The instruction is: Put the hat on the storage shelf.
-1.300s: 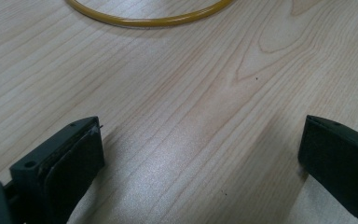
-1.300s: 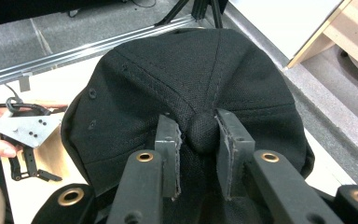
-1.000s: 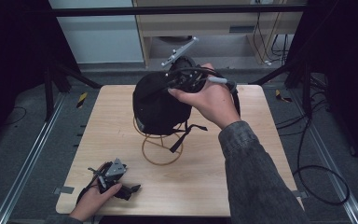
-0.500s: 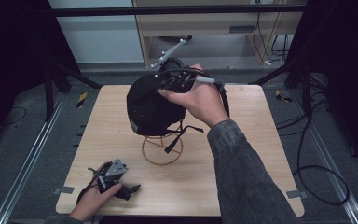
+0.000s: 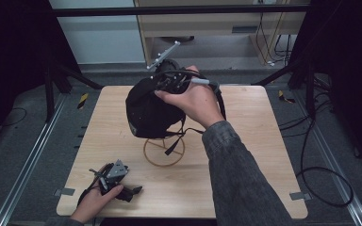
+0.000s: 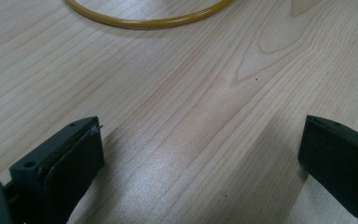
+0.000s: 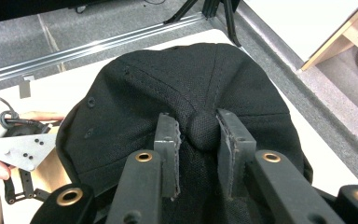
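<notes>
Right gripper (image 7: pixel 198 140), jaws nearly closed, pinches the crown button (image 7: pixel 203 131) of a black cap (image 5: pixel 148 110), held in the air above a yellow ring stand (image 5: pixel 164 151) near the middle of the wooden table (image 5: pixel 264 155). The cap hides the stand's upper part. Left gripper (image 5: pixel 115 181), jaws wide apart and holding nothing, rests on the table near its front left corner, held by the left hand (image 5: pixel 94 202), well apart from the ring.
</notes>
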`<control>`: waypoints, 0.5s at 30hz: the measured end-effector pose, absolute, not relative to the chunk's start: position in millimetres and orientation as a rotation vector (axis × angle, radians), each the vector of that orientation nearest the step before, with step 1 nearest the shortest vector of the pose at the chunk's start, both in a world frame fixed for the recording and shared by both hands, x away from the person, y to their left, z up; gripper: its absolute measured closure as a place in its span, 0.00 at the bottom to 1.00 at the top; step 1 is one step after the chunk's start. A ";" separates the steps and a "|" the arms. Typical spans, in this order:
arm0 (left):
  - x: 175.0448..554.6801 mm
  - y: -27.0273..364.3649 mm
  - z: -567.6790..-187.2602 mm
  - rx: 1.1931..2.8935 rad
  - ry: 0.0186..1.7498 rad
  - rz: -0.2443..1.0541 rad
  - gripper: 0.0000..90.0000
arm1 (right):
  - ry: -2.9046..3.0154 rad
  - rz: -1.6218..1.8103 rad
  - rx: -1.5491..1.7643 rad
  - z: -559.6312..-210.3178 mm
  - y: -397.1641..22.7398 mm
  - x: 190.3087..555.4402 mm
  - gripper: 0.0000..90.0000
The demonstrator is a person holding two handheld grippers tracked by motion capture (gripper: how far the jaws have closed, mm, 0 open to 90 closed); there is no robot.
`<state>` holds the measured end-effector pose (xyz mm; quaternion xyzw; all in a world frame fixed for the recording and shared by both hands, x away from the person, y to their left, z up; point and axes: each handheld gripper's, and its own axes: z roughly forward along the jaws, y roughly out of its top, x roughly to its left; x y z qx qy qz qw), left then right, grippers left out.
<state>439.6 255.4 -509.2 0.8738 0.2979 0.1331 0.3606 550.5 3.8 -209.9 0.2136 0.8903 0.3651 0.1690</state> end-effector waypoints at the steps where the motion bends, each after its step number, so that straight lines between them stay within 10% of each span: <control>1: 439.6 255.4 -509.2 2.252 0.768 0.343 0.00 | 2.531 1.040 0.607 -210.6 5.0 550.9 0.80; 15: 439.5 255.4 -509.2 2.252 0.768 0.341 0.00 | 2.545 1.000 0.635 -224.5 13.9 560.3 0.79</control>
